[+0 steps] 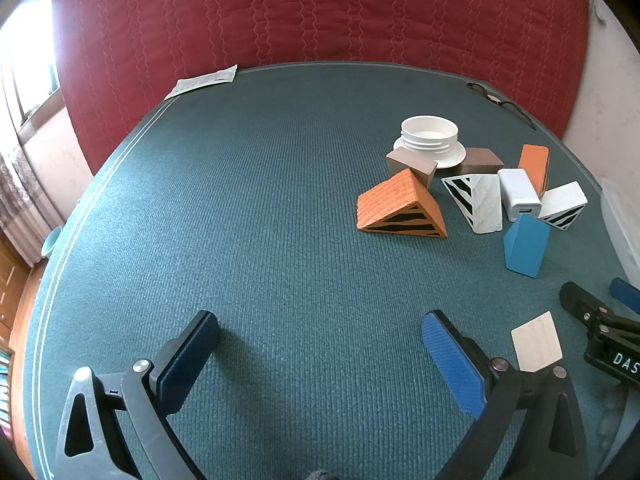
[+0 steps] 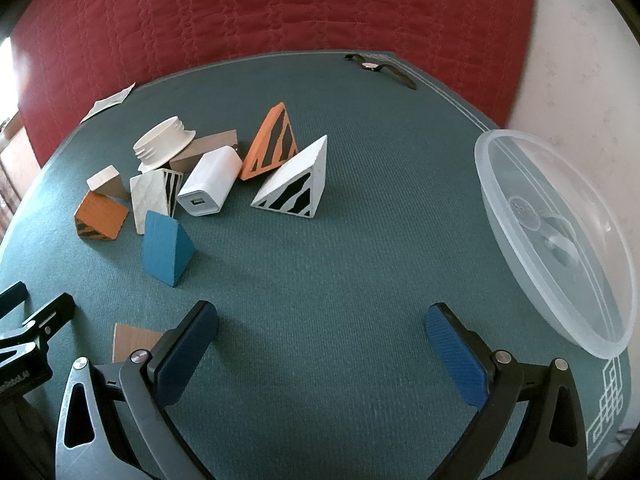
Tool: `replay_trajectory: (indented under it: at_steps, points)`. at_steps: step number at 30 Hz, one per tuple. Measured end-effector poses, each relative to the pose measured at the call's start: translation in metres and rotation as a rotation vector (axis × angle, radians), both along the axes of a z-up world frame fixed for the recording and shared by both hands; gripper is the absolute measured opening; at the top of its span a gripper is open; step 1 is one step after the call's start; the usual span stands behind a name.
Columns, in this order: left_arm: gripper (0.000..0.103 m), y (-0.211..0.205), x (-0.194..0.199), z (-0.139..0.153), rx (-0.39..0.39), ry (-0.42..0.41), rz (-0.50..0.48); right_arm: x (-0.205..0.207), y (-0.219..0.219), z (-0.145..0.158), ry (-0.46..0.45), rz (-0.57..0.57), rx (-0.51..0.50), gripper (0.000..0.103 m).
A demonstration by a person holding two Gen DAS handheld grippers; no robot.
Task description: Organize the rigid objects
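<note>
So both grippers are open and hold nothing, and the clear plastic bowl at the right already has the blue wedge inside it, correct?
Not quite. The blue wedge stands on the green mat, among the other blocks; the clear plastic bowl holds no block, as the right wrist view shows. The left gripper and right gripper are open and hold nothing.

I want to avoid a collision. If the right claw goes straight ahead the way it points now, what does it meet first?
Probably the white zebra-striped wedge. It lies nearly centred ahead of the open right claw, with only bare green table mat between them. Depth is uncertain in the fisheye view; it could pass just right of the wedge.
</note>
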State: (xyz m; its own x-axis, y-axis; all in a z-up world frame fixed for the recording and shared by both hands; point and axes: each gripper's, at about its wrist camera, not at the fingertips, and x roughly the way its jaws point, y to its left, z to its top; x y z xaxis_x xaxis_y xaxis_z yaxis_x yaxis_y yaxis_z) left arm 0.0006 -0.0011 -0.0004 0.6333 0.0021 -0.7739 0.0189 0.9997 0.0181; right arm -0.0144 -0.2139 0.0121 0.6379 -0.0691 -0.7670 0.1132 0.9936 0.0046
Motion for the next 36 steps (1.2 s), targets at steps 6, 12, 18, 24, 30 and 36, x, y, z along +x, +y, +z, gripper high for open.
replay_trajectory:
  at_steps: [6, 12, 18, 24, 30, 36]
  points:
    - [0.103, 0.000, 0.000, 0.000, -0.001, 0.001, 0.002, -0.001, -0.006, 0.000, 0.006, 0.044, -0.001, 0.103]
    - [0.103, 0.000, 0.000, 0.001, -0.001, 0.001, 0.005, -0.002, -0.004, 0.001, 0.015, 0.058, -0.006, 0.103]
    - [0.103, 0.001, 0.000, 0.001, -0.001, 0.001, 0.004, -0.002, -0.001, 0.001, 0.014, 0.058, -0.006, 0.103]
    - [0.103, 0.004, 0.001, 0.000, -0.005, 0.001, 0.004, -0.009, -0.003, 0.006, -0.033, 0.173, 0.102, 0.103]
    - [0.103, 0.005, 0.001, 0.000, -0.006, 0.001, 0.004, -0.016, -0.005, 0.010, -0.074, 0.311, 0.231, 0.094]
    - [0.103, 0.006, 0.000, 0.000, -0.008, 0.002, 0.000, -0.018, 0.020, 0.018, -0.084, 0.511, 0.221, 0.074]
